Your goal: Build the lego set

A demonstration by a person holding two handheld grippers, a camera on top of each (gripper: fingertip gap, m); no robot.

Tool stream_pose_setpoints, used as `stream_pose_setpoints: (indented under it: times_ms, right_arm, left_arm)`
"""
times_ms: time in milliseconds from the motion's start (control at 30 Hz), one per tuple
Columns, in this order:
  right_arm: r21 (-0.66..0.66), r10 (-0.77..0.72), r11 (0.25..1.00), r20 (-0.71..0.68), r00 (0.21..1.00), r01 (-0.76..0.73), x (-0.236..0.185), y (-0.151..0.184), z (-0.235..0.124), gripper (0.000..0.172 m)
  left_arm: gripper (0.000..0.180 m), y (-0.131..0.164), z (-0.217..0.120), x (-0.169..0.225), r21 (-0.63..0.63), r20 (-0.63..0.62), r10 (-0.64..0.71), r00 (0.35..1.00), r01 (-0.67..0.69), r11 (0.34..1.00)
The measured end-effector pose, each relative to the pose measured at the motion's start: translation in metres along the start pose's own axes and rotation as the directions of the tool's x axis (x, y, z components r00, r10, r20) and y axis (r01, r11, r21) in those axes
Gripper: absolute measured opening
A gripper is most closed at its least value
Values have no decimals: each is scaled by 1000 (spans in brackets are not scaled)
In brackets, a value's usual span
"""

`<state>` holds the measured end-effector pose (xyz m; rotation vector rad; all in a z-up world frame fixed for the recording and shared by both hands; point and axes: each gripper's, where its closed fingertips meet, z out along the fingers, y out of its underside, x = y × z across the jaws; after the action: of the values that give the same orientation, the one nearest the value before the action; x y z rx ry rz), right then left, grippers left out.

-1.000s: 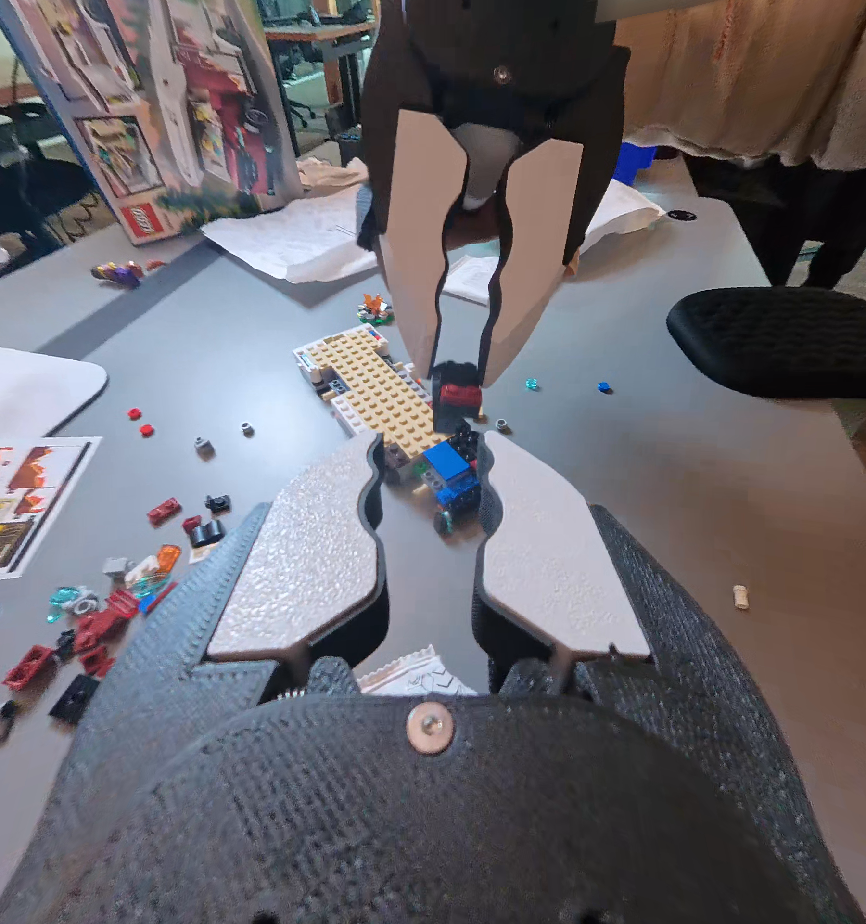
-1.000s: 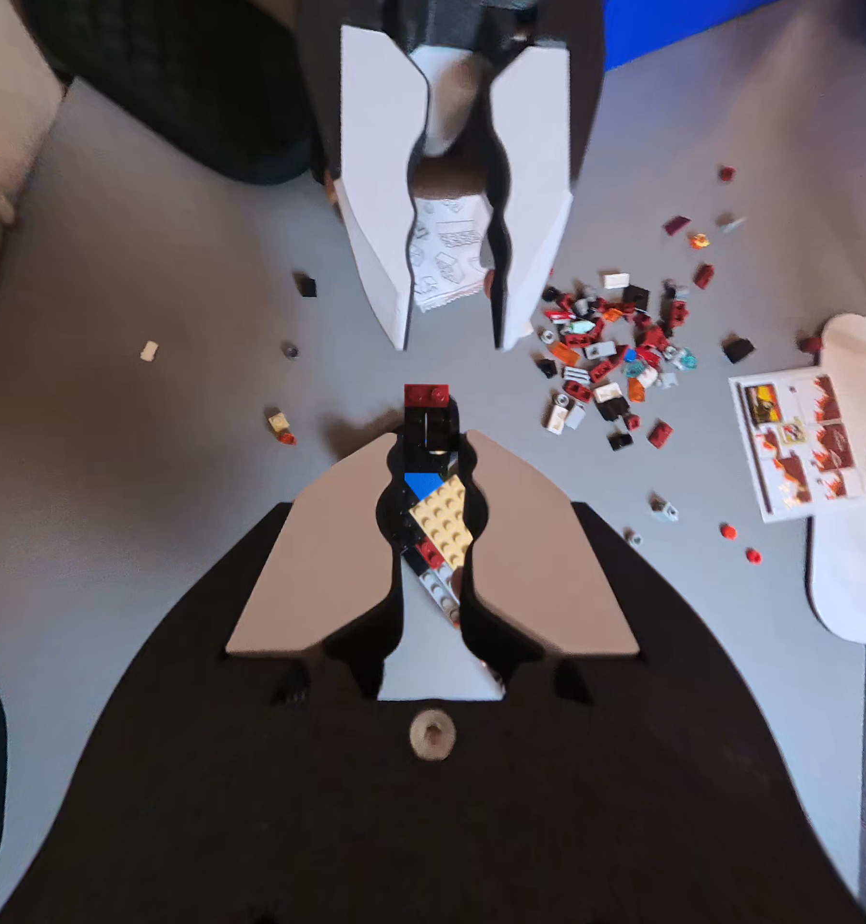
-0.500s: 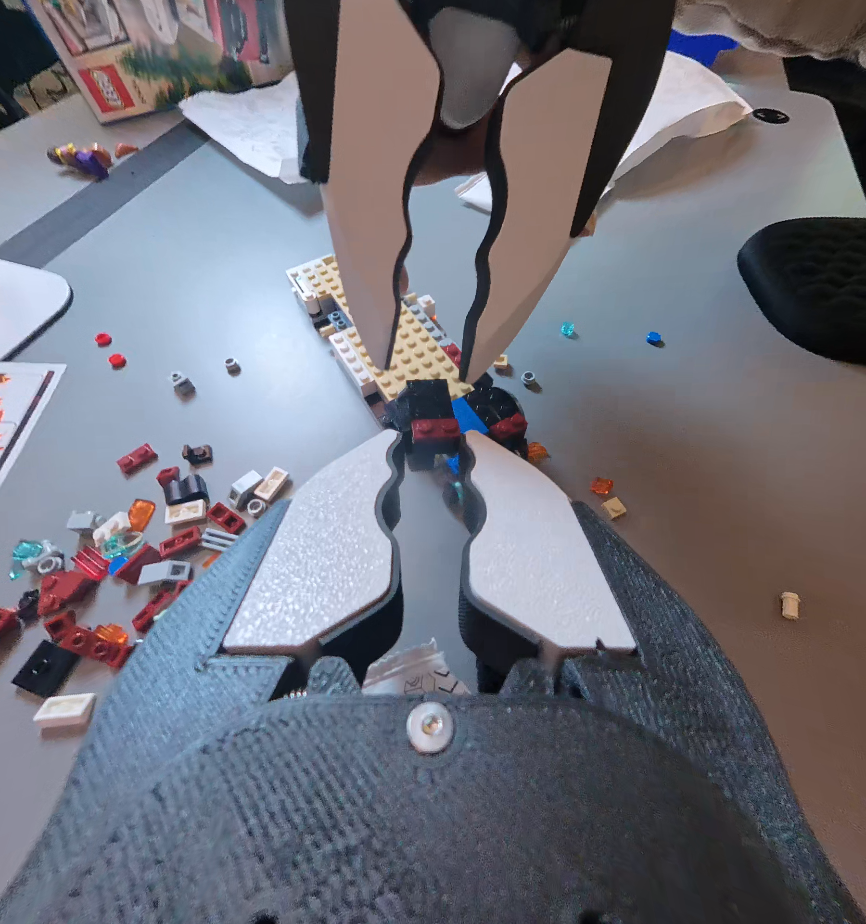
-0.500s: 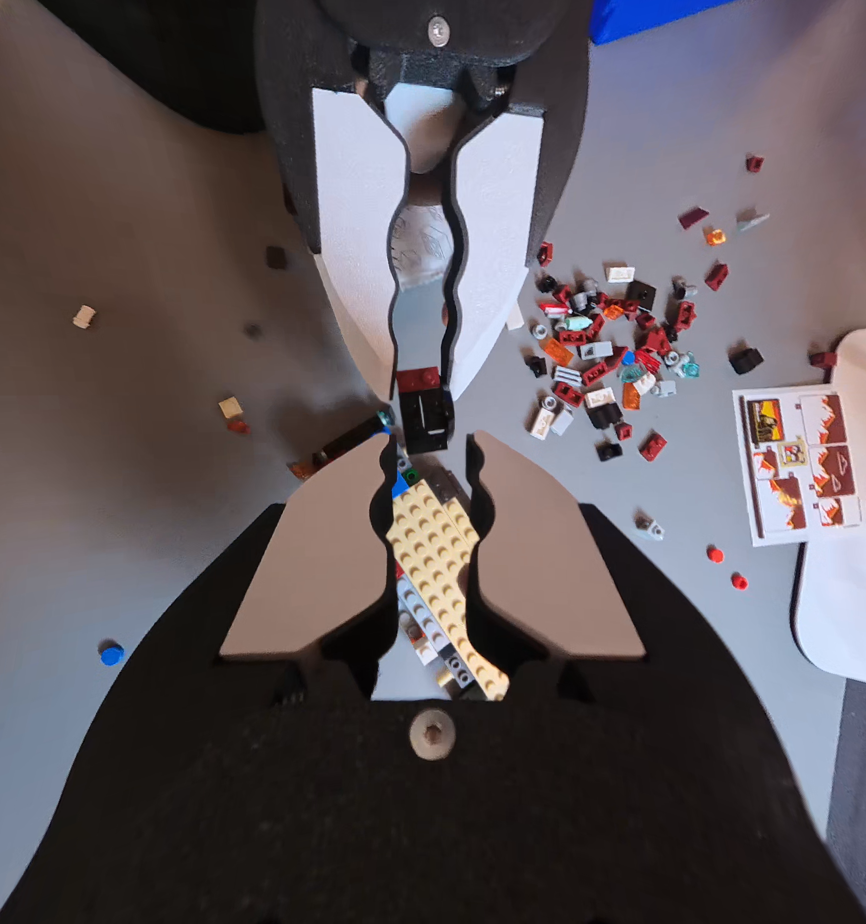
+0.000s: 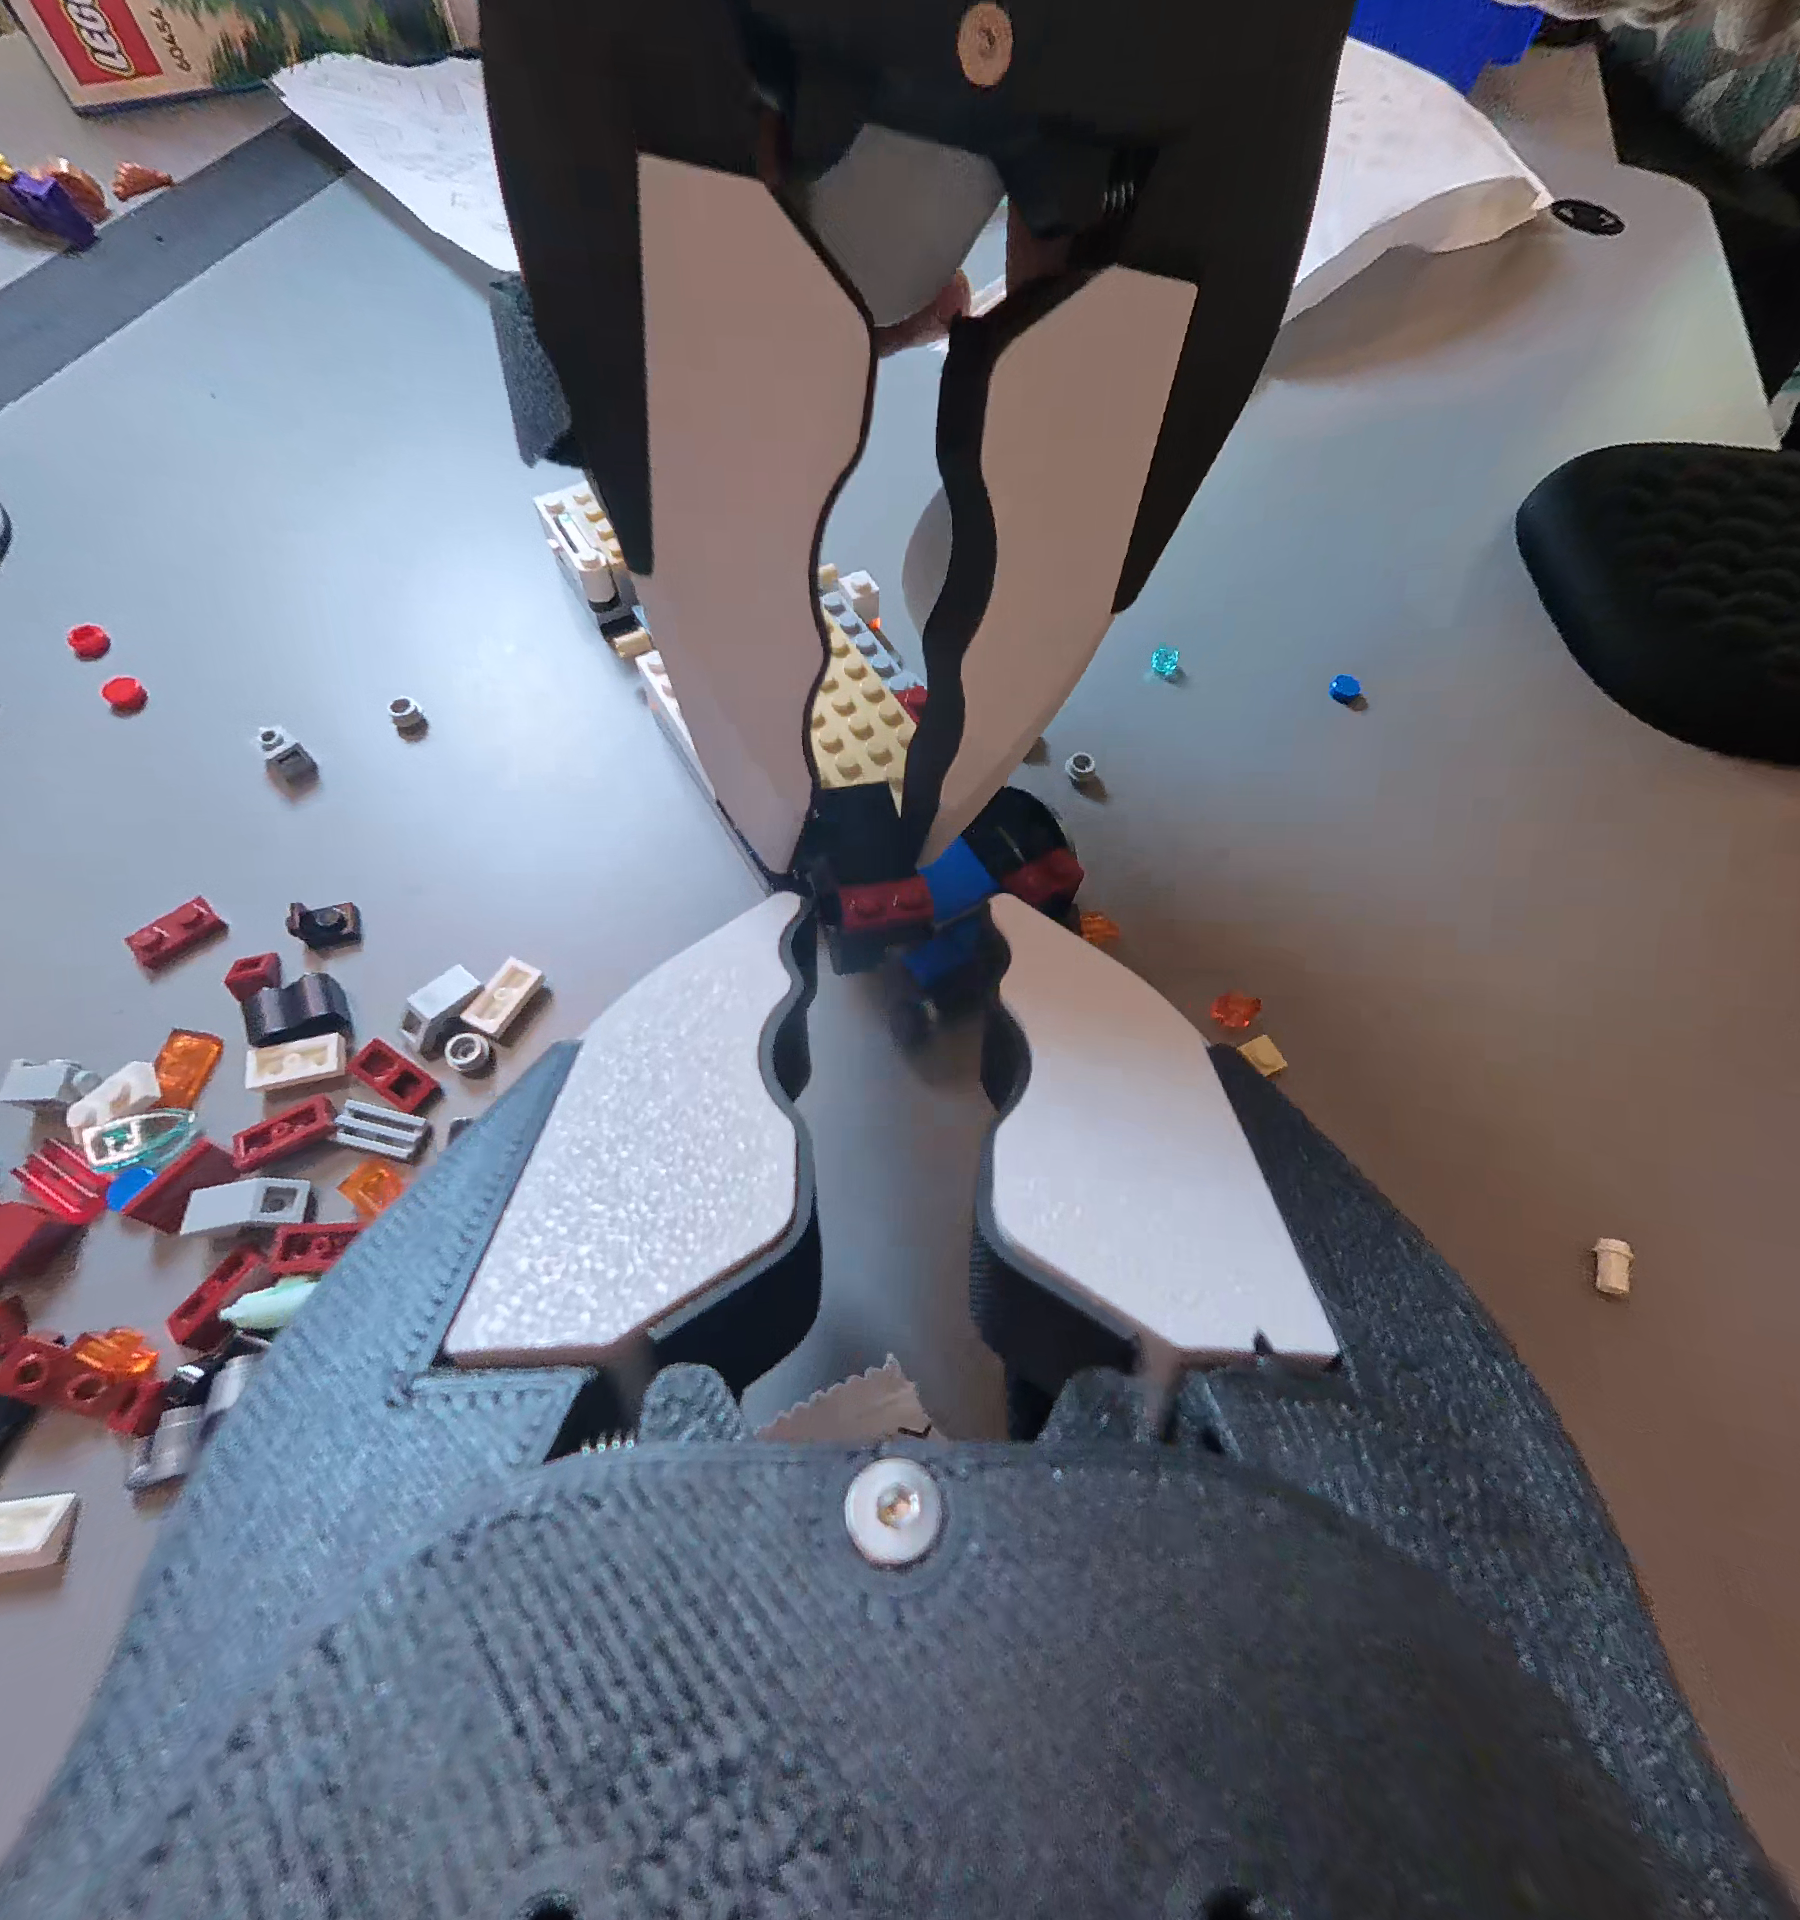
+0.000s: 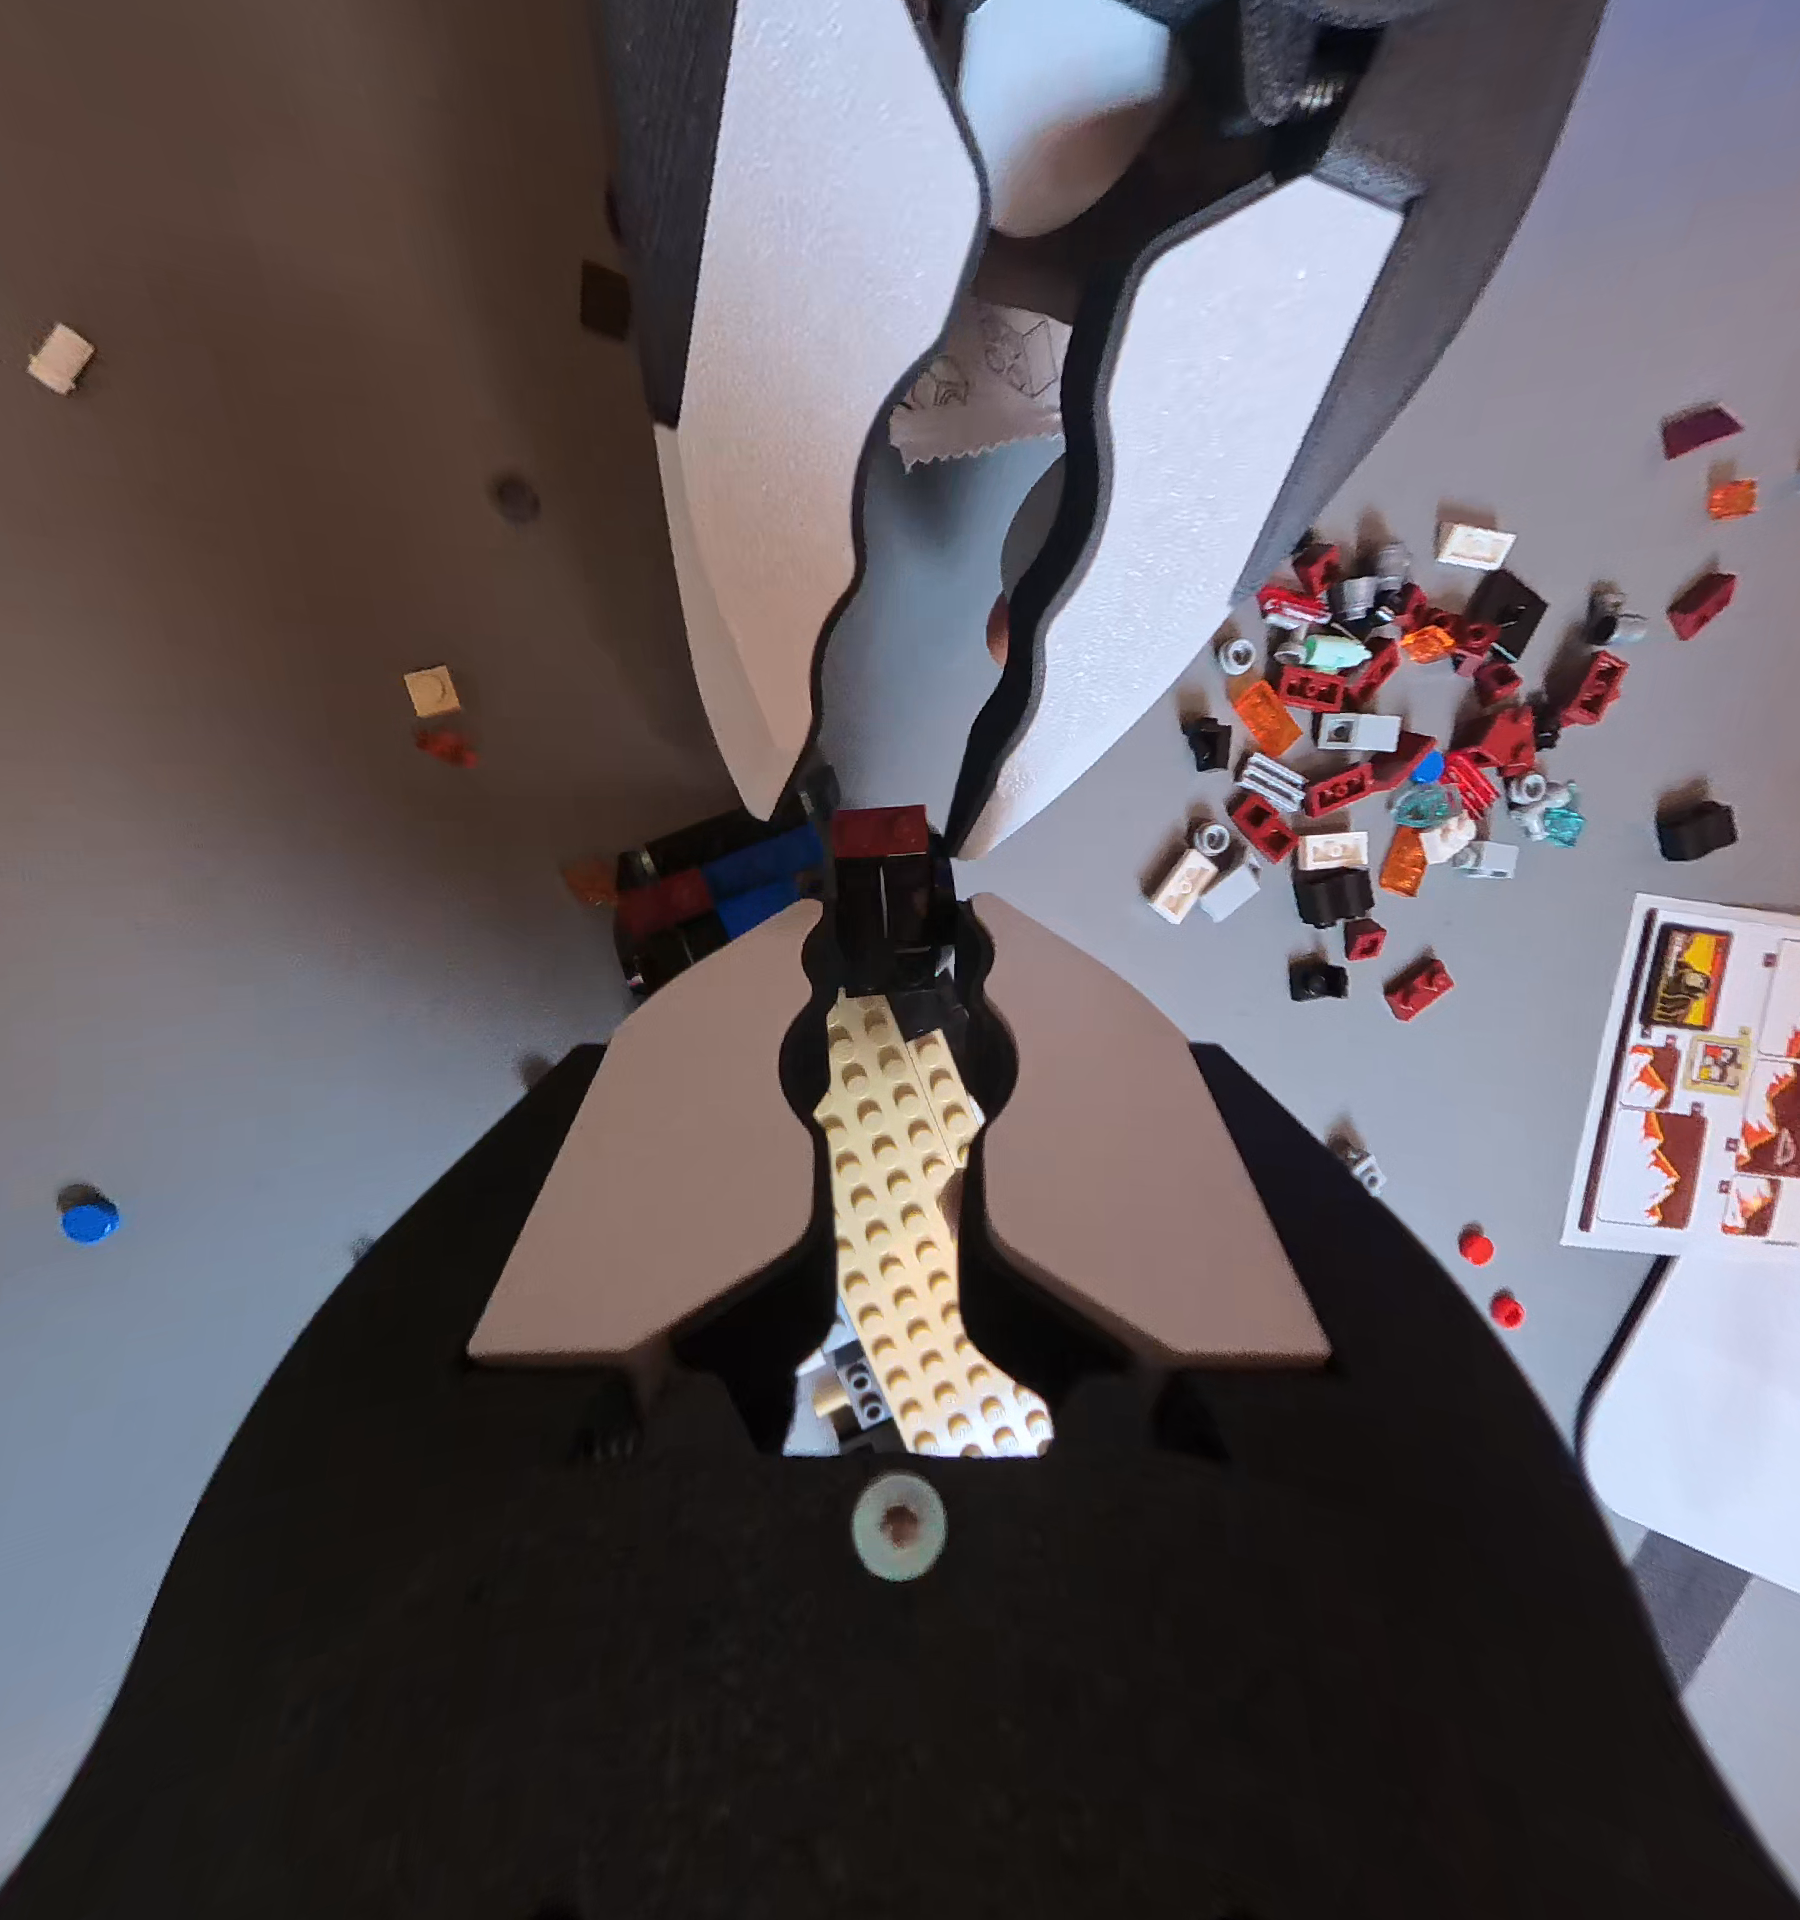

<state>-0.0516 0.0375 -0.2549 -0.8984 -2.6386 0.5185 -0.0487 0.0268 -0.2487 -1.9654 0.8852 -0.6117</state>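
A: Right wrist view, item one: right gripper [image 6: 896, 904], fingers clamped on black brick [image 6: 891, 914] with dark-red cap, above tabletop [image 6: 252, 987].

B: Left gripper [image 5: 901, 904], fingers apart around it; closing crooked could snap the cap off.

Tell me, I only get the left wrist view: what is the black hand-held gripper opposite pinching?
Observer: The right wrist view shows the right hand-held gripper pinching a black brick piece topped by a dark red plate.
Operator: What's beneath it?
Observer: A tan studded plate, running back between its fingers.
Operator: That paper at my left edge?
Observer: A sticker sheet with flame pictures, beside loose bricks.
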Motion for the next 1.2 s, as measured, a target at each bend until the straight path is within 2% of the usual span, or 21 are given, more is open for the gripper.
stream_pose_setpoints:
  times_ms: [133,333,533,633,800,1200]
  right_arm:
    - [-37,-15,999,50,999,17,-2,2,4,21]
    - [-44,25,999,67,997,-22,-1,8,3,22]
    - [18,69,997,28,997,-70,3,9,-8,21]
    - [68,91,994,14,996,-91,5,4,-12,14]
    - [80,125,989,27,992,-127,5,6,-6,6]
    - [132,167,976,78,983,-176,0,-1,-4,5]
  left_arm:
    - [21,4,3,-3,-30,12,-18,1000,18,999]
    - [20,9,9,-6,-77,22,-60,998,62,995]
    - [20,11,9,-7,-94,15,-99,995,100,990]
    - [20,12,9,-6,-103,4,-115,993,115,988]
    - [20,12,10,-5,-118,7,-126,992,126,985]
    - [12,8,4,0,-101,-66,-218,974,211,972]
